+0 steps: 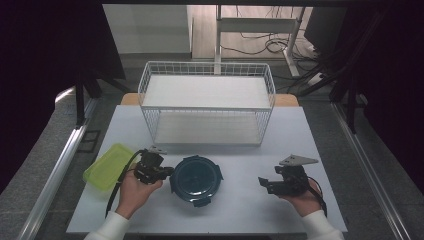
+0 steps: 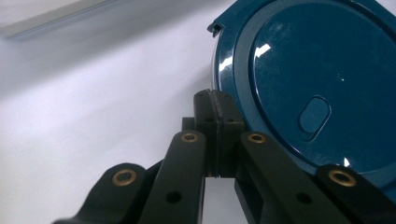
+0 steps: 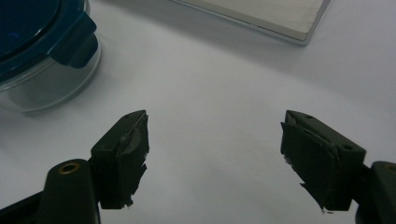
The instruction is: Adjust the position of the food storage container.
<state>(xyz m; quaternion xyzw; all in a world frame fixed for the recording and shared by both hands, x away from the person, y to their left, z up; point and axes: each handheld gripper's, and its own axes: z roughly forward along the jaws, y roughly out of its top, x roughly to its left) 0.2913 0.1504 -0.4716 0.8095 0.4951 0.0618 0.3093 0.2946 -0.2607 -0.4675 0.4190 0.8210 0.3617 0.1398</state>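
1. From above I see my left gripper (image 1: 167, 172) touching the left rim of the round box (image 1: 196, 179) at mid-bench, with a green lid (image 1: 107, 165) just left of my hand
2. Its own view shows the jaws fully together, holding nothing, tips against the box's blue lid (image 2: 317, 88)
3. My right gripper (image 3: 215, 154) gapes wide and empty over bare bench; its view shows the box's clear glass wall
4. I can read no writing
5. White bench (image 1: 240, 200), wire rack (image 1: 207, 102) behind, grey floor, dark curtains
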